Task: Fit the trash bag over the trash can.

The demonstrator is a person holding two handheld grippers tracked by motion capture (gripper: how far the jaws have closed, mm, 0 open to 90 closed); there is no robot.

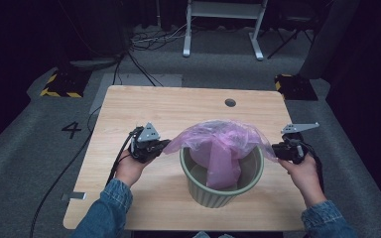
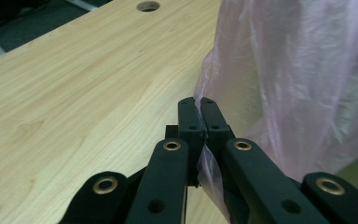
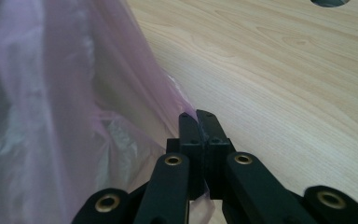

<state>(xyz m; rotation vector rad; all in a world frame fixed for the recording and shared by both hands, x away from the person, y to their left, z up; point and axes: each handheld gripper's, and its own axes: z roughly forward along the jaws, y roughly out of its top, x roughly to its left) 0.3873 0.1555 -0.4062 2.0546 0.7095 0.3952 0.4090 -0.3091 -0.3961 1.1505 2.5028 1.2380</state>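
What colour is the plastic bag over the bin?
Translucent pink bag; the high view shows it best.

The pink bag (image 1: 223, 148) hides the green bin's (image 1: 218, 191) far rim and inside.

The high view is looking forward and down from above the near edge of the worktop (image 1: 129, 109), taking in its whole surface and the floor beyond. The left gripper view is riding low on the left tongs (image 2: 197, 103), looking close-up along them across the worktop toward the far round hole (image 2: 148, 6); the right gripper view is sitting just as near on the right tongs (image 3: 196, 115). All three are sharing the pink bag (image 1: 223, 141), the wood and that hole.
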